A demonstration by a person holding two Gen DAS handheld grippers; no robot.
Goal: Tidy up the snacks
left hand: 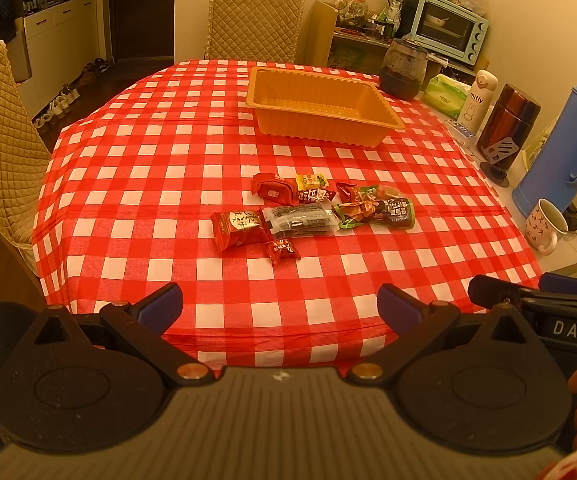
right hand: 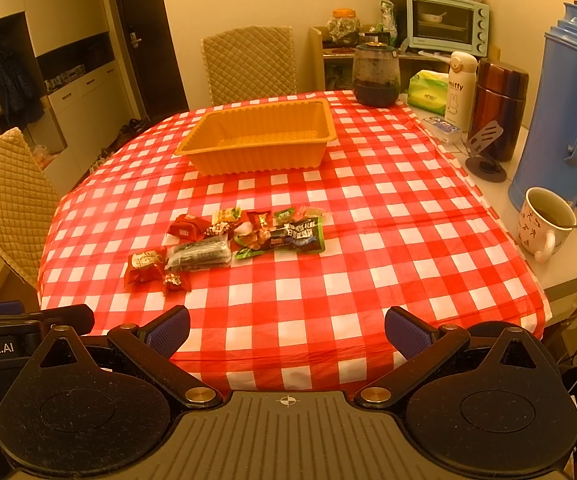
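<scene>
Though crinkly — snacks (left hand: pixel 312 210), ribbed tray (left hand: pixel 320 105)

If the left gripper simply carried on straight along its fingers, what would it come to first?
Probably the snack pile on the checked tablecloth; the open left gripper points at it. The orange tray lies further on. Depth is uncertain.

Both wrist views look forward from the tabletop's (left hand: pixel 148 184) near edge, side by side, sharing snacks (left hand: pixel 312 210) and tray (right hand: pixel 260 140) beyond

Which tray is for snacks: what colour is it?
Orange tray, ribbed sides; clearest in the right wrist view.
</scene>
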